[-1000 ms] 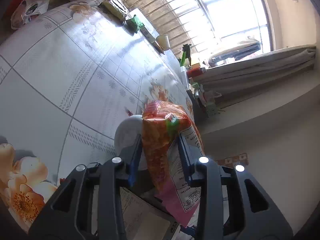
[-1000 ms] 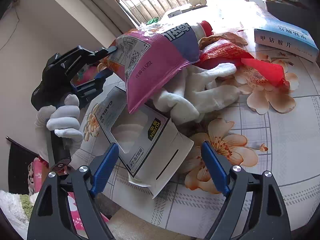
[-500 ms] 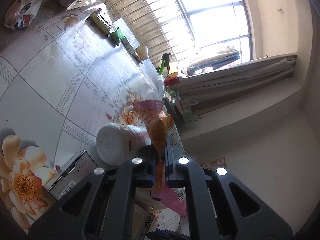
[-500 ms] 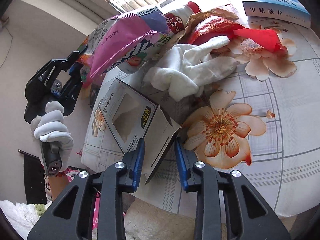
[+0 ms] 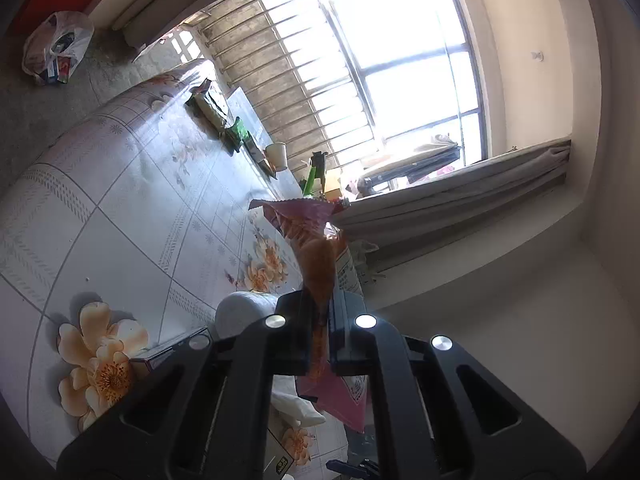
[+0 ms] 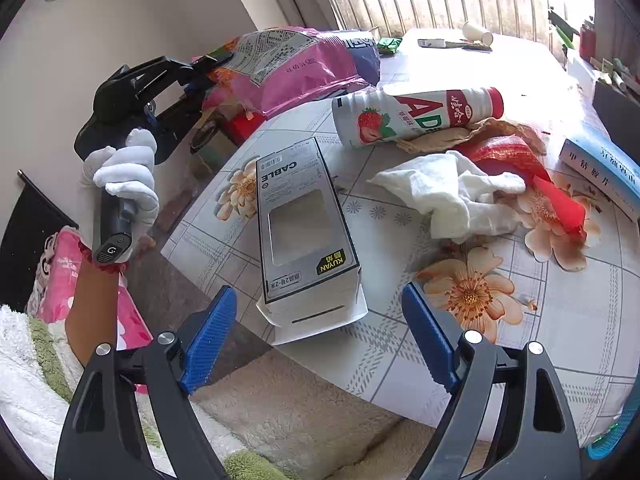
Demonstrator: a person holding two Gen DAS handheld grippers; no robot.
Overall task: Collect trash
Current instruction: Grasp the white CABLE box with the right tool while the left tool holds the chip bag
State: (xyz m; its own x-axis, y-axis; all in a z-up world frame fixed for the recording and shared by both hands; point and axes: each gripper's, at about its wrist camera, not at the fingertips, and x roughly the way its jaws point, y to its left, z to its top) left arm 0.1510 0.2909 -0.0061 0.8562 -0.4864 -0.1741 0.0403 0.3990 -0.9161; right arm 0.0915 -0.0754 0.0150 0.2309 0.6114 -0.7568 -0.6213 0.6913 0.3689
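My left gripper [image 5: 320, 320] is clenched on the snack bag [image 5: 316, 256], which stands up from the pads in the middle of the left wrist frame. In the right wrist view the same bag [image 6: 288, 68] hangs at the upper left, above the table [image 6: 580, 320] edge. My right gripper [image 6: 320, 340] is opening, with nothing between its blue pads. The cable box [image 6: 304, 232] lies just beyond them, in the centre. The yoghurt bottle [image 6: 416, 116] lies on its side further up, and a white glove [image 6: 448, 196] lies to the right.
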